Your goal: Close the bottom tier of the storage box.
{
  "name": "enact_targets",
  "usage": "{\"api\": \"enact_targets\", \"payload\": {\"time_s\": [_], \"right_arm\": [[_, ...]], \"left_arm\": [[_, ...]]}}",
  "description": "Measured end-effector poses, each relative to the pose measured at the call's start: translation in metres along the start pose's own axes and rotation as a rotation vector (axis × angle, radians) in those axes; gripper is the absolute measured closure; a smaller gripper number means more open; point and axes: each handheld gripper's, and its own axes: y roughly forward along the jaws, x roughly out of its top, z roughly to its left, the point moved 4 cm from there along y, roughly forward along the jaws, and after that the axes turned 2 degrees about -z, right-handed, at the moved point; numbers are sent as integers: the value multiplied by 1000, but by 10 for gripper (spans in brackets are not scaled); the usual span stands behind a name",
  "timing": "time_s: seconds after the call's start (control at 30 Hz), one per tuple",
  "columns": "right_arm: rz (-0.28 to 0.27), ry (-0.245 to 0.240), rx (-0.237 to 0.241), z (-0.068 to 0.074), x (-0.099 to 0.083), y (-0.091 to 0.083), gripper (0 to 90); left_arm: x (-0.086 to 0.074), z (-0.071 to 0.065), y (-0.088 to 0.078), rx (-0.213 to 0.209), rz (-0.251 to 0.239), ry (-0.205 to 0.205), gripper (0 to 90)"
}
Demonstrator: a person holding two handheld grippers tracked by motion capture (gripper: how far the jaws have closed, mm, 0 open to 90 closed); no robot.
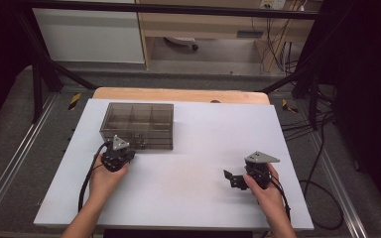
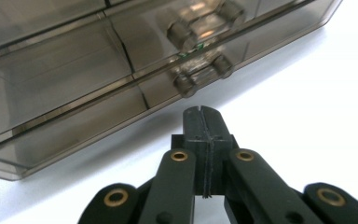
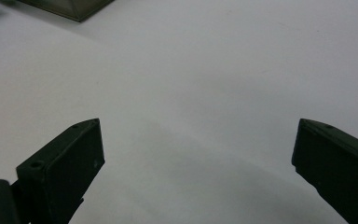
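A smoky, see-through compartment box with its lid down lies on the white board, left of the middle. My left gripper is at the box's near edge, its jaws shut with nothing between them. In the left gripper view the shut tips point at the box's front latch, a short way off it. My right gripper rests on the board at the near right, jaws wide open and empty. Between its fingers there is bare white board, with a corner of the box far off.
The board lies on a wooden table. Black frame bars stand at the far corners. Cables trail over the floor on the right. A cable runs back from my left gripper along the forearm.
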Motion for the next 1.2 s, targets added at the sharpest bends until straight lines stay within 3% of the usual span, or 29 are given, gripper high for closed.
{"api": "enact_targets", "payload": {"time_s": [0.37, 1.0, 1.2], "right_arm": [[-2, 16, 3, 2, -1, 0, 26], [2, 19, -2, 4, -2, 2, 26], [-3, 8, -5, 4, 0, 1, 27]], "left_arm": [[10, -2, -18, -11, -106, -25, 900], [15, -5, -27, -12, -164, -16, 900], [17, -7, -29, -4, -213, -1, 705]]}}
